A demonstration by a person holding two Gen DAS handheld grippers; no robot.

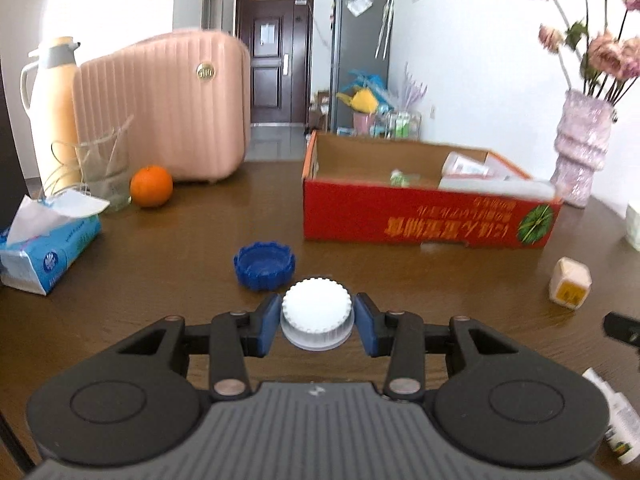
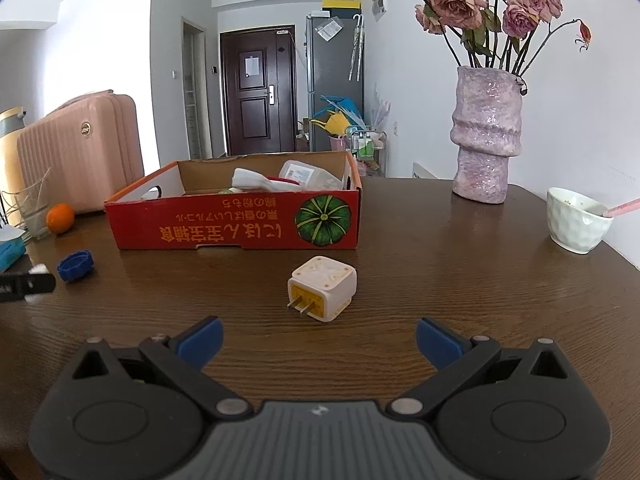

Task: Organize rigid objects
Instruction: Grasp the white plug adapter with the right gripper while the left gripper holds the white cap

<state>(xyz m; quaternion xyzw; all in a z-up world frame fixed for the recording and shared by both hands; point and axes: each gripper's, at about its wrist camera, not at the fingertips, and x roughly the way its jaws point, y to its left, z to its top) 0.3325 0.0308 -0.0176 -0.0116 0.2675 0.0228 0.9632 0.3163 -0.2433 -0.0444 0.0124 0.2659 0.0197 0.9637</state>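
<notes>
The table (image 2: 440, 264) is dark brown with a streaky wood grain. The box (image 2: 240, 224) is red outside with orange-yellow print and a green striped pumpkin picture, plain brown cardboard inside. One cap (image 1: 317, 307) is white with a ribbed edge; the other cap (image 1: 264, 265) is deep blue. The plug adapter (image 2: 323, 288) is cream with a yellow face. The left gripper (image 1: 317, 326) and right gripper (image 2: 319, 340) are black and grey with blue pads. The suitcase (image 1: 168, 104) is pale pink with vertical ribs. The orange (image 1: 151, 185) is bright orange. The vase (image 2: 486, 136) is mottled lilac, its roses (image 2: 456, 4) dusty pink. The bowl (image 2: 576, 222) is pale greenish white, dimpled. The tissue pack (image 1: 48, 256) is light blue and white.
</notes>
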